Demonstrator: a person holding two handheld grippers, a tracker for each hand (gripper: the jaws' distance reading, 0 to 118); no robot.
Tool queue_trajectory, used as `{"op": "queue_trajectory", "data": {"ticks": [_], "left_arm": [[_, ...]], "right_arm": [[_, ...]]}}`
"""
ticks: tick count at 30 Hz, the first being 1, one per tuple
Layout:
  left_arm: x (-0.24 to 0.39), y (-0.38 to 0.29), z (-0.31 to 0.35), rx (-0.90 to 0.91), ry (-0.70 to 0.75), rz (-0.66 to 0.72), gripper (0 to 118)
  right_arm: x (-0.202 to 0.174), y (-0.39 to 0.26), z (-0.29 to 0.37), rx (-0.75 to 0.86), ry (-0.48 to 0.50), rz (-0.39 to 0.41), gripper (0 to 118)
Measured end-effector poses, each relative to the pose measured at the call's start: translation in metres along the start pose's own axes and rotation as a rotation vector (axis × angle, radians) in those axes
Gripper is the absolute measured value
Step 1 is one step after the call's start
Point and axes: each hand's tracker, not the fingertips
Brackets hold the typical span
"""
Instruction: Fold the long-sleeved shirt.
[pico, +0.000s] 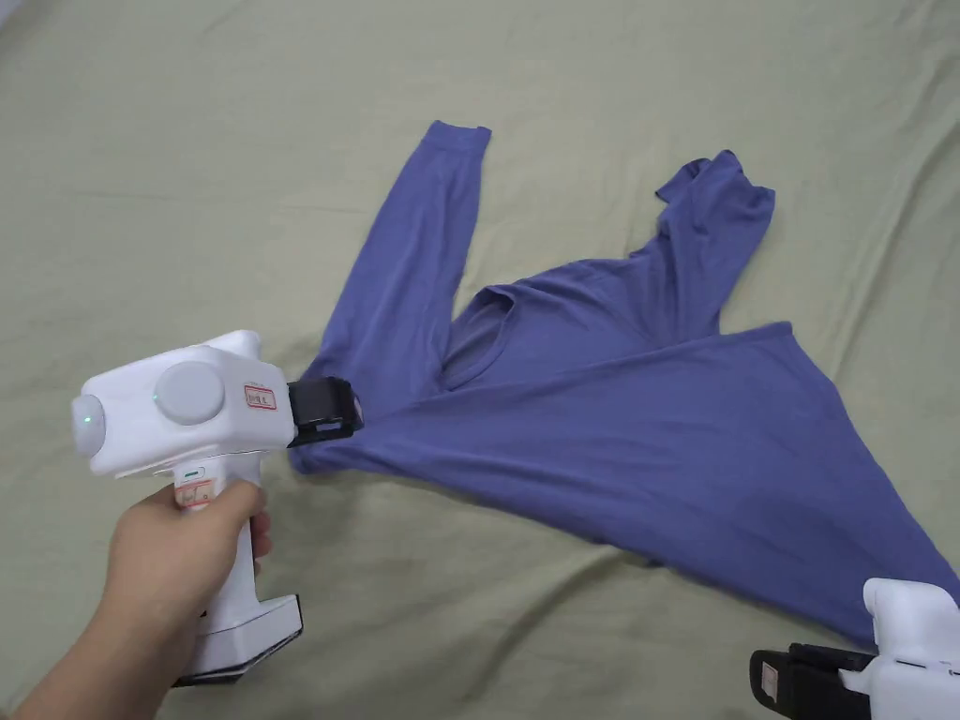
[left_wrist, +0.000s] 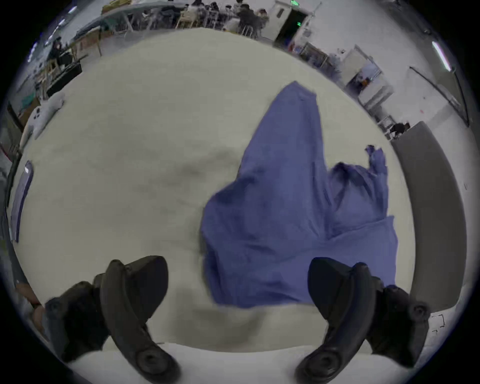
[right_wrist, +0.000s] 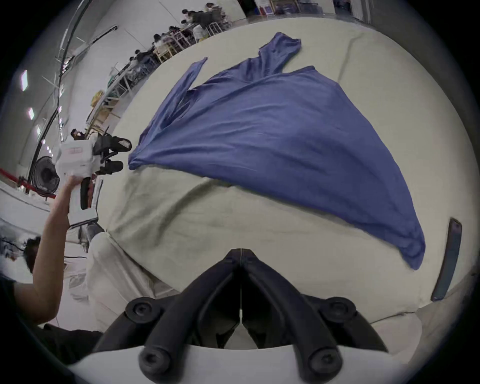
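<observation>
Bare sheet all round shirt (unobstructed).

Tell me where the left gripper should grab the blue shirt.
Probably the bunched corner of the blue shirt, coming in from the left. The open left gripper already faces that raised, gathered point, which looks thick enough to pinch.

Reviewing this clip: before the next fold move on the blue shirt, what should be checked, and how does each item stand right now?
1. Left gripper open and free: ok, jaws wide apart, shirt corner between them, not pinched.
2. Right gripper ready to grasp: not ok, jaws shut on nothing, off the fabric.
3. Shirt flat: not ok, body folded diagonally and rumpled.
4. Both sleeves visible: ok, left sleeve straight, right sleeve bunched at the cuff.
5. Bed sheet smooth beneath: cannot tell under the shirt; wrinkles around it.
</observation>
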Motion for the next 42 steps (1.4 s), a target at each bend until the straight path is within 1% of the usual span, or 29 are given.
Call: {"op": "queue_trajectory", "data": {"ticks": [2,4,5,6,7,8,11,15,19,21,22,23,24,25,26,27,29,30,32,33,34,35,36,37,38,39,40,41,42], "left_arm": [[0.004,0.002,-0.011,0.002,-0.005,0.002,92],[0.026,-0.014,0.002,0.006,-0.002,-0.023,91],[0.031,-0.016,0.003,0.011,0.006,-0.044,88],[0.036,-0.018,0.004,0.017,0.013,-0.062,75],[0.027,-0.005,-0.007,0.021,0.017,-0.077,39],[0.028,-0.005,-0.006,0.022,-0.002,-0.089,5],[0.041,-0.009,0.003,0.038,0.016,-0.107,5],[0.040,-0.009,0.028,0.094,-0.014,-0.121,5],[0.035,-0.008,0.046,0.124,-0.130,-0.060,5],[0.035,-0.007,0.051,0.128,-0.148,-0.060,5],[0.036,-0.007,0.053,0.128,-0.154,-0.061,5],[0.038,-0.008,0.052,0.129,-0.160,-0.066,5],[0.038,-0.007,0.051,0.132,-0.161,-0.073,5],[0.040,-0.007,0.050,0.133,-0.158,-0.079,5],[0.040,-0.006,0.048,0.129,-0.148,-0.089,5],[0.041,-0.006,0.045,0.126,-0.140,-0.093,5],[0.039,-0.005,0.042,0.119,-0.135,-0.087,5],[0.038,-0.006,0.040,0.114,-0.135,-0.081,5],[0.037,-0.006,0.037,0.114,-0.127,-0.075,5],[0.037,-0.006,0.035,0.112,-0.123,-0.074,5],[0.037,-0.006,0.034,0.110,-0.119,-0.073,5],[0.036,-0.007,0.033,0.108,-0.113,-0.071,5],[0.035,-0.007,0.031,0.107,-0.108,-0.067,5],[0.035,-0.007,0.030,0.105,-0.109,-0.059,5],[0.035,-0.007,0.028,0.104,-0.110,-0.051,5],[0.036,-0.009,0.027,0.103,-0.108,-0.045,5],[0.037,-0.009,0.026,0.101,-0.108,-0.041,5],[0.039,-0.009,0.026,0.100,-0.113,-0.039,5],[0.043,-0.011,0.027,0.102,-0.111,-0.041,5]], "right_arm": [[0.005,0.000,0.003,-0.002,-0.028,0.002,2],[0.011,0.001,0.004,-0.006,-0.040,-0.014,2],[0.014,0.002,0.005,-0.008,-0.040,-0.024,2],[0.016,0.002,0.004,-0.010,-0.042,-0.036,2],[0.019,0.004,0.003,-0.011,-0.046,-0.048,2],[0.021,0.006,0.001,-0.016,-0.049,-0.054,2],[0.027,0.014,-0.001,-0.031,-0.081,-0.058,2],[0.037,0.041,0.005,-0.007,-0.115,-0.024,2],[0.055,0.096,0.006,0.047,-0.081,-0.039,2],[0.062,0.135,0.000,0.095,-0.047,-0.036,3],[0.065,0.155,-0.004,0.110,-0.027,-0.031,18],[0.070,0.177,-0.013,0.095,-0.036,-0.035,78],[0.075,0.200,-0.027,0.077,-0.036,-0.044,118],[0.079,0.218,-0.043,0.022,-0.055,-0.066,118],[0.083,0.230,-0.059,0.091,-0.063,-0.102,116],[0.085,0.245,-0.078,0.026,-0.078,-0.120,117],[0.087,0.267,-0.112,-0.017,-0.129,-0.130,117],[0.093,0.280,-0.094,-0.017,-0.175,-0.136,117],[0.092,0.291,-0.107,-0.008,-0.253,-0.110,115],[0.090,0.296,-0.119,-0.007,-0.280,-0.098,107],[0.088,0.297,-0.128,-0.020,-0.289,-0.074,96],[0.081,0.294,-0.132,-0.035,-0.324,-0.046,90],[0.072,0.290,-0.132,-0.039,-0.449,0.022,72],[0.064,0.283,-0.125,0.010,-0.415,0.094,42],[0.058,0.277,-0.122,0.029,-0.406,0.135,3],[0.050,0.268,-0.118,0.031,-0.456,0.172,3],[0.047,0.259,-0.114,0.039,-0.484,0.245,3],[0.046,0.249,-0.106,0.045,-0.344,0.246,3],[0.045,0.240,-0.097,0.062,-0.281,0.210,3]]}}
